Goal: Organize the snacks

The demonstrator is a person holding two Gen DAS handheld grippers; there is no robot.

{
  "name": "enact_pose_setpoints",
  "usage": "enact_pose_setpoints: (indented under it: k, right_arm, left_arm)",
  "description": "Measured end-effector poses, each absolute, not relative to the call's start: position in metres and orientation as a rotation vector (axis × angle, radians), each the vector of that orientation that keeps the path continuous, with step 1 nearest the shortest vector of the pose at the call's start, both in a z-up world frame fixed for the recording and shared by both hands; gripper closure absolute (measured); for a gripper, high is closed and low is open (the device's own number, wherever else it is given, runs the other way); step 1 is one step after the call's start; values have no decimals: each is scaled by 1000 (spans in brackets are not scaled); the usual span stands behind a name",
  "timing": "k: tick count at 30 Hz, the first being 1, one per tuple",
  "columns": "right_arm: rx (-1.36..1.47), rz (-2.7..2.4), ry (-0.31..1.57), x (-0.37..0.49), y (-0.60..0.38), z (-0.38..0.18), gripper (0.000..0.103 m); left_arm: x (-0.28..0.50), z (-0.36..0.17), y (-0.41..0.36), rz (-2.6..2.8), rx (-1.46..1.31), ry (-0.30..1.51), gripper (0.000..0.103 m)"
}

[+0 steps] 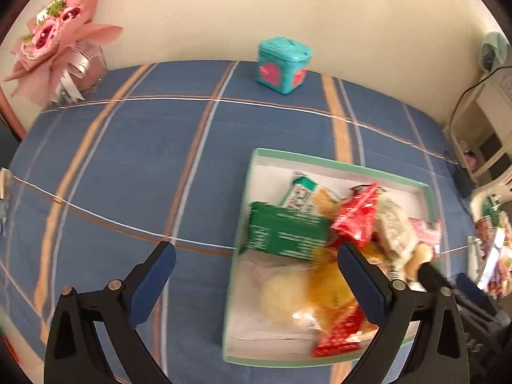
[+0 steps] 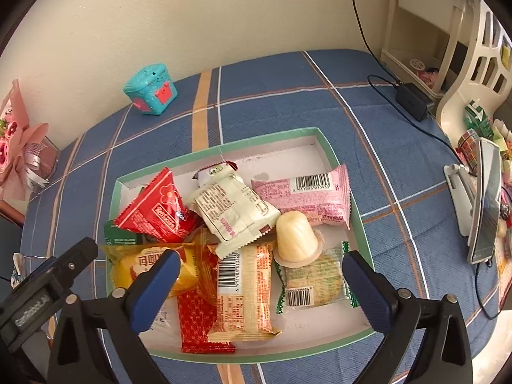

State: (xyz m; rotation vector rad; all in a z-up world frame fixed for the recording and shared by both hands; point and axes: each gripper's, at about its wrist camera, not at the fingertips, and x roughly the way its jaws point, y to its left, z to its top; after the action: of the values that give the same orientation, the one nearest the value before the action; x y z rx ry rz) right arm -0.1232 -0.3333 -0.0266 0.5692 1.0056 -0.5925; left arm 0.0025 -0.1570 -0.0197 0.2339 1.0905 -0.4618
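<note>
On the far left of the blue plaid tablecloth (image 1: pixel 134 166), a pink paper bouquet (image 1: pixel 54 41) leans against the wall, with a small teal box (image 1: pixel 283 64) standing farther along by the wall. Nearer, the left gripper (image 1: pixel 256 257) hangs with its jaws spread wide and nothing between them; one finger sits over bare cloth, the other over the tray's near corner.

Right of it lies the shallow green-rimmed tray (image 2: pixel 220 150), where the snacks are heaped: a green carton (image 1: pixel 284 233) at the left edge, a red triangular packet (image 2: pixel 160 208), a yellow cake wrapper (image 2: pixel 140 268), a cream packet (image 2: pixel 230 211), an orange-and-cream bar (image 2: pixel 246 291), a jelly cup (image 2: pixel 296 240) upside down on a clear green-edged biscuit pack (image 2: pixel 315 283), and a pink packet (image 2: pixel 307 195) by the right wall.

The right gripper (image 2: pixel 260 283) hovers above the near half of the pile, jaws fully apart, holding nothing.

Everything appears to be inside the tray already, so the work left is probably tidying. A good next move would be to lift the topmost loose thing first, likely the jelly cup, closing on its sides rather than the foil lip, then straighten the overlapping packets one at a time. The crinkly wrappers may slip, so pinching a sealed end should hold better.

At the far right stand a phone on a stand (image 2: pixel 483 204) and a black charger (image 2: pixel 412 99).
</note>
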Motion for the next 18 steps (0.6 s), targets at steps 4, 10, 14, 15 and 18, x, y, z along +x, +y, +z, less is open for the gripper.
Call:
enact_pose_setpoints:
  k: [4, 10, 14, 15, 18]
  right_arm:
    - [563, -583, 980, -122, -331, -22, 0]
    - [546, -576, 951, -120, -326, -14, 0]
    - [527, -570, 944, -118, -321, -10, 0]
    - [522, -570, 944, -117, -320, -9, 0]
    - [511, -563, 943, -116, -315, -7, 0]
  left_arm:
    - [6, -25, -155, -431, 281, 1080, 2]
    - [7, -28, -152, -373, 311, 1065, 2]
    - [7, -24, -149, -338, 314, 1028, 2]
    - [7, -23, -148, -333, 309, 1019, 2]
    - [6, -20, -143, -315, 298, 1005, 2]
